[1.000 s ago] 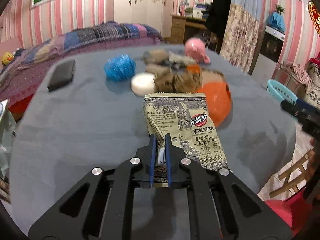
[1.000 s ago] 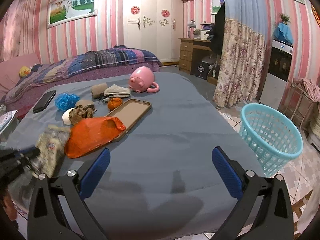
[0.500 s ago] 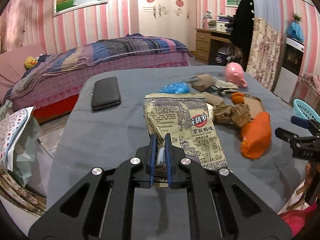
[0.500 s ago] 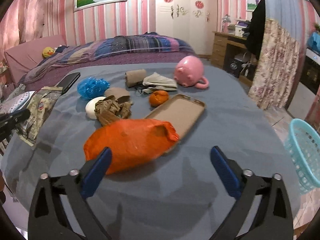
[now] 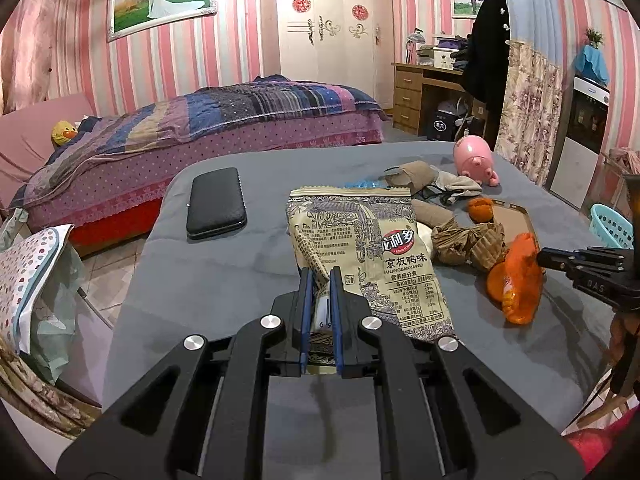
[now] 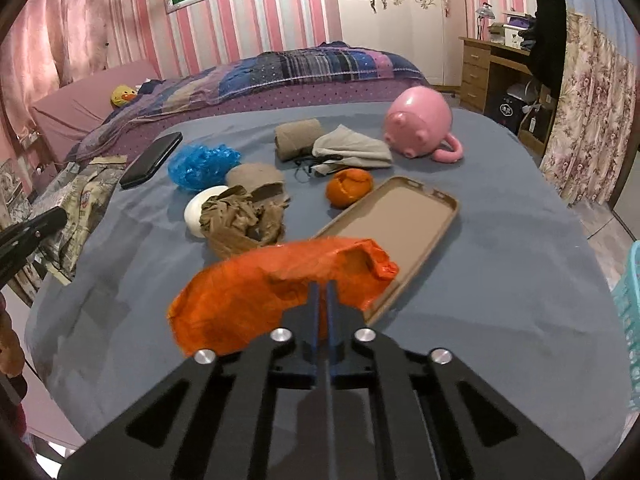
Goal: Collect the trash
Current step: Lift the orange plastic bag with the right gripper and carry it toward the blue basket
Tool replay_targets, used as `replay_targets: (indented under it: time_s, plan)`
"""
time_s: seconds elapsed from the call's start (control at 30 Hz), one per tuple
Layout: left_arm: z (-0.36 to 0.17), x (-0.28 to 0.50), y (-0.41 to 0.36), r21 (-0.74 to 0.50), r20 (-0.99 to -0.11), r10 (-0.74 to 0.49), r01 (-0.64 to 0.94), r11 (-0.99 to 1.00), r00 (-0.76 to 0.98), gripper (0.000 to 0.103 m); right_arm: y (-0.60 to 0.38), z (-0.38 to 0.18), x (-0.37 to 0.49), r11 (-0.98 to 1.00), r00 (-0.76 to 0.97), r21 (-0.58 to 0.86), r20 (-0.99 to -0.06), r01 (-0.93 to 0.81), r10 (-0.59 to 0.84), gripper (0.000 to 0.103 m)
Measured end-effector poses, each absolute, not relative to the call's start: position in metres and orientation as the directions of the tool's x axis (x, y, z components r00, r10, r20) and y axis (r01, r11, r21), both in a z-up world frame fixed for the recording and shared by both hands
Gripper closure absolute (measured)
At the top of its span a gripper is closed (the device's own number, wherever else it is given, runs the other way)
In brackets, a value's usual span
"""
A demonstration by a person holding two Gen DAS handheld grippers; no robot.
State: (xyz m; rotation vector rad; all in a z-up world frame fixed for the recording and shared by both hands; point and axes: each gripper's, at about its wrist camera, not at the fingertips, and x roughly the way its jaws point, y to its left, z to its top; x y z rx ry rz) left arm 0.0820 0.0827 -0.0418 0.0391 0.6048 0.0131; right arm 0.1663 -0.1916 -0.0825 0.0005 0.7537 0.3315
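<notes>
My left gripper [image 5: 320, 280] is shut on a beige printed snack bag [image 5: 368, 248] and holds it over the left part of the grey table [image 5: 224, 280]. My right gripper [image 6: 322, 292] is shut on an orange plastic bag [image 6: 256, 296] near the table's front; the bag also shows in the left wrist view [image 5: 516, 280]. Crumpled brown paper [image 6: 240, 220], a blue plastic wad [image 6: 202, 164] and an orange peel [image 6: 350, 186] lie on the table beyond it.
A tan phone case [image 6: 400, 232], pink pig mug [image 6: 420, 124], grey cloth [image 6: 352, 152], brown roll [image 6: 298, 138], white round object [image 6: 196, 210] and black wallet [image 5: 216, 202] lie on the table. A teal basket [image 5: 612, 226] stands on the floor to the right.
My right gripper moved in and closed on the orange bag, which was lying free before. My left gripper swung left with the snack bag still held.
</notes>
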Motion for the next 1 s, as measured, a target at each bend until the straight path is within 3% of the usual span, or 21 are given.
replay_targets:
  time_s: [0.2, 0.23, 0.33, 0.37, 0.53, 0.8, 0.87, 1.0]
  plan:
    - [-0.038, 0.081, 0.075, 0.037, -0.563, 0.015, 0.007, 0.999, 0.826, 0.095, -0.214, -0.073, 0.173, 0.969, 0.712, 0.090, -0.664, -0.228, 0.229, 0.099]
    - [-0.038, 0.082, 0.074, 0.036, -0.564, 0.013, 0.008, 0.999, 0.826, 0.095, -0.216, -0.075, 0.177, 0.969, 0.700, 0.099, -0.675, -0.226, 0.232, 0.094]
    - [-0.036, 0.082, 0.072, 0.039, -0.563, 0.013, 0.010, 0.999, 0.826, 0.095, -0.215, -0.079, 0.186, 0.968, 0.685, 0.104, -0.689, -0.230, 0.237, 0.045]
    - [-0.036, 0.082, 0.071, 0.041, -0.562, 0.014, 0.011, 0.999, 0.827, 0.095, -0.213, -0.079, 0.188, 0.967, 0.689, 0.099, -0.685, -0.235, 0.238, 0.044]
    - [-0.034, 0.086, 0.070, 0.048, -0.563, 0.014, 0.015, 0.999, 0.826, 0.095, -0.209, -0.087, 0.203, 0.960, 0.668, 0.114, -0.697, -0.257, 0.262, 0.048]
    - [-0.037, 0.098, 0.063, 0.059, -0.574, 0.019, 0.019, 0.998, 0.819, 0.095, -0.198, -0.102, 0.221, 0.929, 0.608, 0.156, -0.718, -0.336, 0.340, 0.074]
    - [-0.038, 0.100, 0.060, 0.057, -0.577, 0.016, 0.020, 0.998, 0.816, 0.095, -0.195, -0.102, 0.222, 0.919, 0.597, 0.153, -0.720, -0.362, 0.355, 0.091]
    - [-0.037, 0.103, 0.051, 0.062, -0.575, 0.015, 0.025, 0.998, 0.818, 0.095, -0.196, -0.097, 0.214, 0.912, 0.608, 0.157, -0.700, -0.380, 0.374, 0.096]
